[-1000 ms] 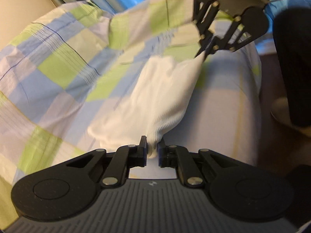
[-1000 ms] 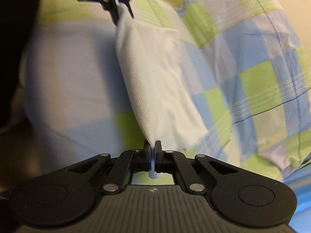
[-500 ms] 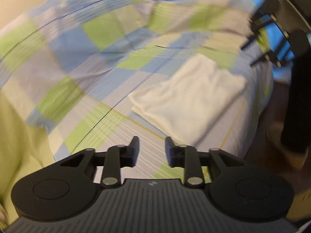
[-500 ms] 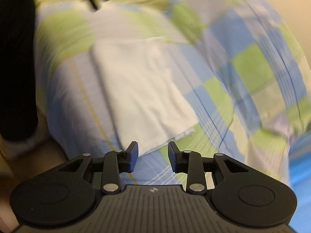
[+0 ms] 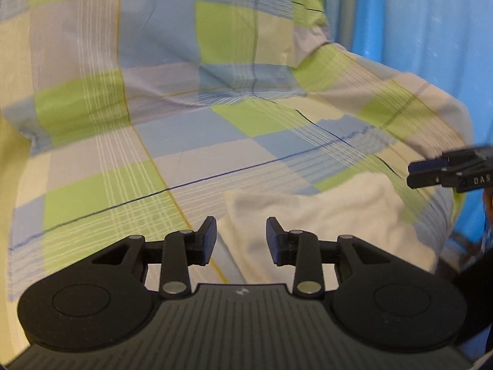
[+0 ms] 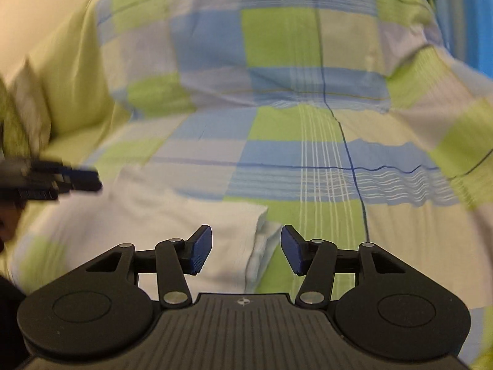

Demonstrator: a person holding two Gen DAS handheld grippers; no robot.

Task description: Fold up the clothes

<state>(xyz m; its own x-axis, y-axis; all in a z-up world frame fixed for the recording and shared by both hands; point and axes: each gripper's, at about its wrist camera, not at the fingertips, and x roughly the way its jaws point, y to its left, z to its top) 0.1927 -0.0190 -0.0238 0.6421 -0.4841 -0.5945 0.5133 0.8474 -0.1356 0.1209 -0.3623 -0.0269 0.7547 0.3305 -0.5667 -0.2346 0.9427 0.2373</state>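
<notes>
On the checked bedspread (image 5: 191, 141) a white garment (image 5: 332, 215) lies folded flat near the bed's edge, apparently so it can be squared up. Both the left gripper (image 5: 241, 236) and right gripper (image 6: 246, 248) hover above it with jaws apart, holding nothing. Motion blur hides its far edge.

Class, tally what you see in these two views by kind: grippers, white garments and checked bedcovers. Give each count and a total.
Grippers: 2, left gripper and right gripper, both open
White garments: 1, folded white garment
Checked bedcovers: 1, checked bedcover
Total: 4
</notes>
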